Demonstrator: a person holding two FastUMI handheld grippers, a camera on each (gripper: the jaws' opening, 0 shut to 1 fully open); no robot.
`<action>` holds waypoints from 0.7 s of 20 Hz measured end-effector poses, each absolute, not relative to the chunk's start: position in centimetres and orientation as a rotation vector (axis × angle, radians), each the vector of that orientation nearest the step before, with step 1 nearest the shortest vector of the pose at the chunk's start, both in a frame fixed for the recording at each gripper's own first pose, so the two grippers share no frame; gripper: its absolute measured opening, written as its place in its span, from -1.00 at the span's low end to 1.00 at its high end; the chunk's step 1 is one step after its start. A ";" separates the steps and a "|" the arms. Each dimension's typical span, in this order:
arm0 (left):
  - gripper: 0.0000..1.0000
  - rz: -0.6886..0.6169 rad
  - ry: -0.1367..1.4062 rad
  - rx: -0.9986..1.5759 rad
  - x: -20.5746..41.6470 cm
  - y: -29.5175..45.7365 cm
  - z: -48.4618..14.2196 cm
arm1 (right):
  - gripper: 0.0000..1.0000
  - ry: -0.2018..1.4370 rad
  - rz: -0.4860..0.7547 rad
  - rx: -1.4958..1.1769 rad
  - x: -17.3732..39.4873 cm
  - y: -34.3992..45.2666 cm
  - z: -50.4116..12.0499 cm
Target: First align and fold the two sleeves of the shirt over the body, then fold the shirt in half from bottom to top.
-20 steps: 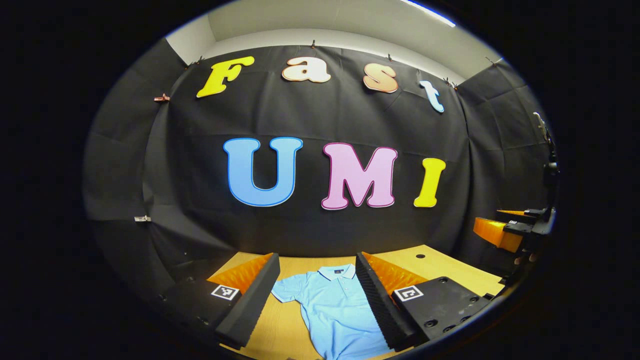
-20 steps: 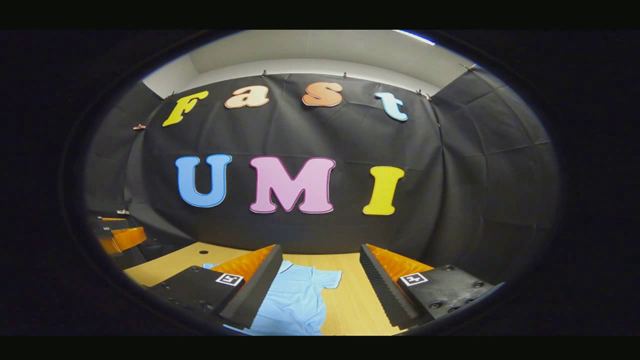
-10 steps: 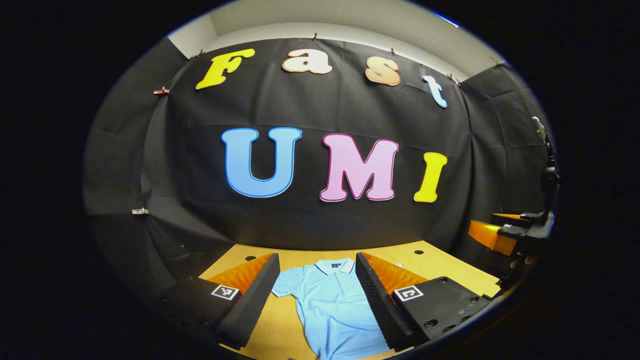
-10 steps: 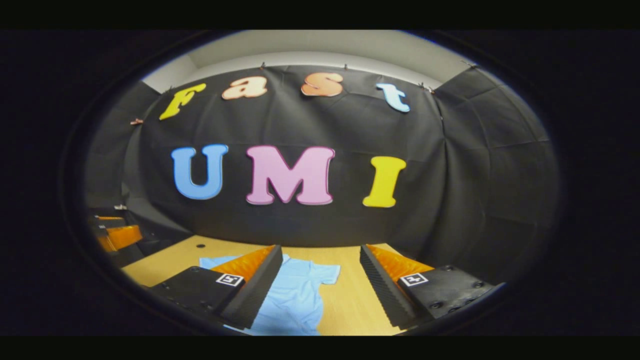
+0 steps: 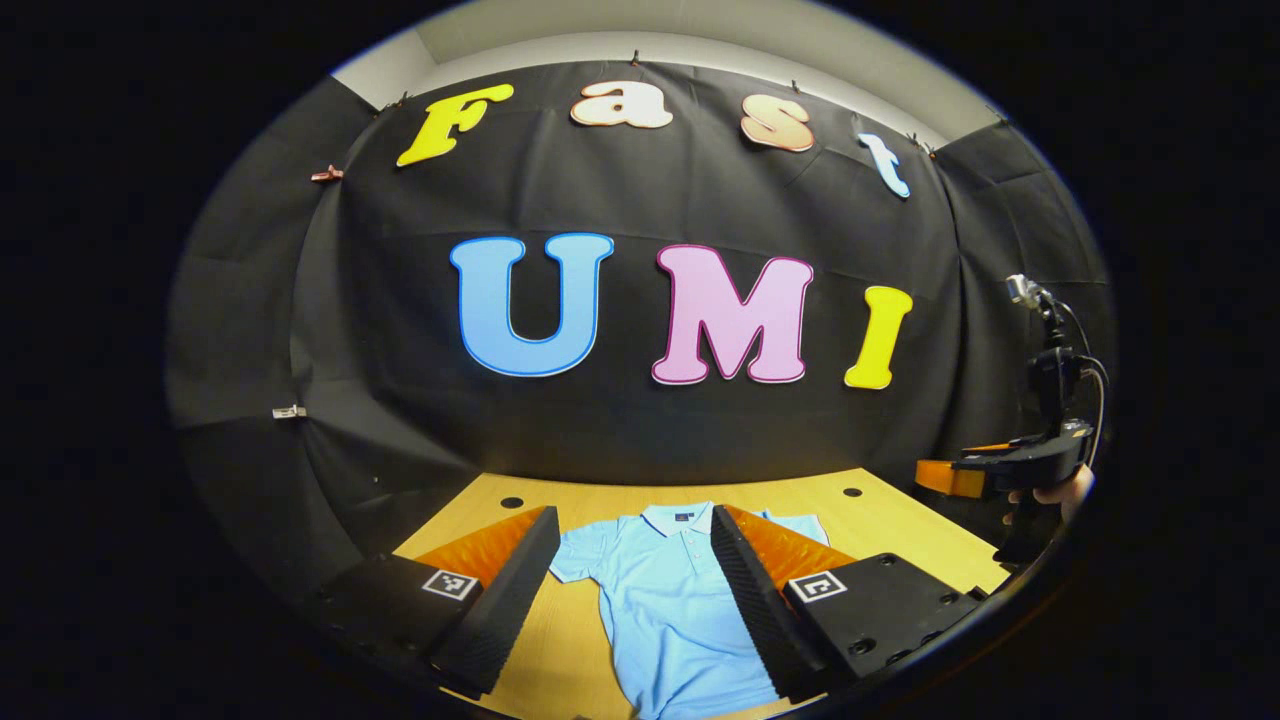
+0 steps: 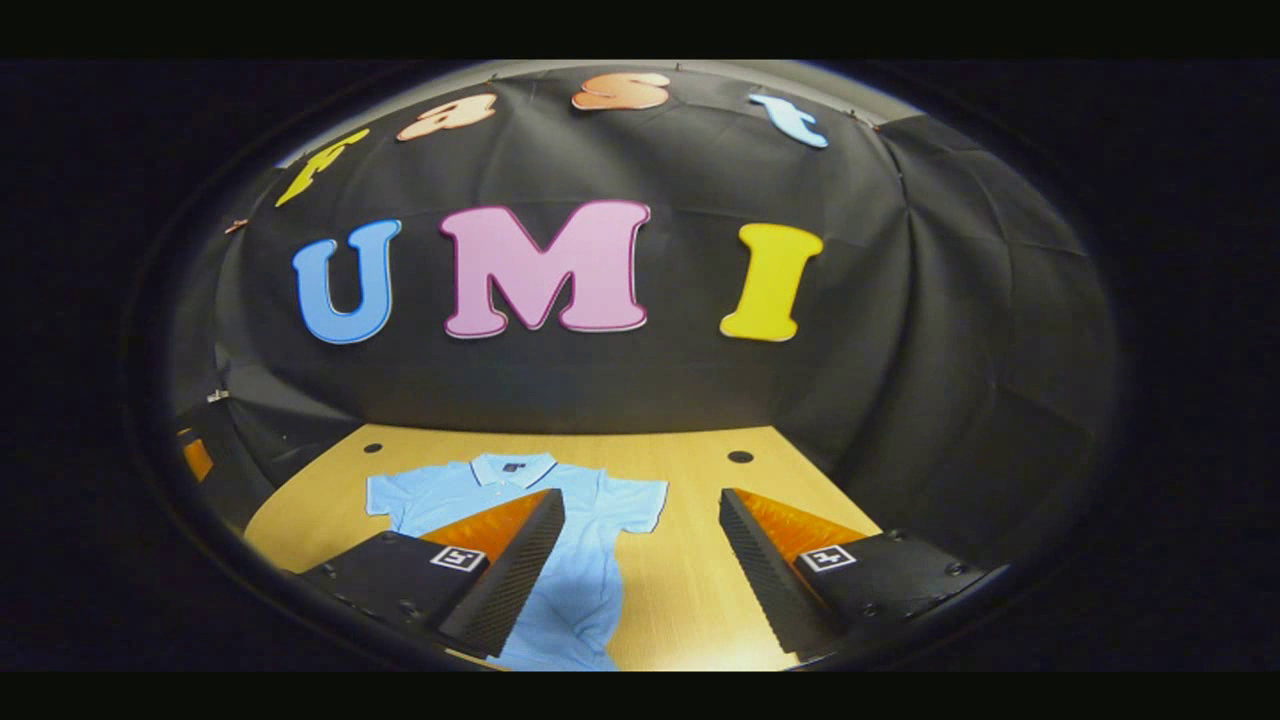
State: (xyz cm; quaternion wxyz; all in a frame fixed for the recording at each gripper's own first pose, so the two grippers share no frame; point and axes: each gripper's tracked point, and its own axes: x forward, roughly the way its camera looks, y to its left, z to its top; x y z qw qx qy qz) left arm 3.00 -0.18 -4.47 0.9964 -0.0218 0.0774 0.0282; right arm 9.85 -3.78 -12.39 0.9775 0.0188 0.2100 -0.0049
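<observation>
Hovering open, my left gripper (image 5: 635, 590) and right gripper (image 6: 640, 575) risk bunching the flat shirt (image 6: 590, 520) if sleeves are pinched unevenly.

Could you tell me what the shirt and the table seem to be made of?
The shirt looks like a soft matte knit, likely cotton: it lies limp with slight wrinkles. The table looks like light wood or wood laminate, smooth, with faint grain.

Black gripper bodies (image 5: 880, 600) (square tags (image 5: 817, 586), round screws (image 5: 850, 647))
</observation>
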 end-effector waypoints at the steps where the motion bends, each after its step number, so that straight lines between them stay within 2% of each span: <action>1: 0.94 0.063 0.167 -0.055 3.2 -0.2 -4.9 | 0.94 0.438 -0.004 0.040 11.0 -3.9 -13.0; 7: 0.94 0.096 0.216 -0.014 5.5 -0.1 -7.2 | 0.95 0.603 0.033 0.026 18.4 -3.9 -20.6; 14: 0.94 0.103 0.251 -0.013 9.2 -0.3 -9.2 | 0.94 0.802 -0.029 0.056 26.0 -6.0 -31.9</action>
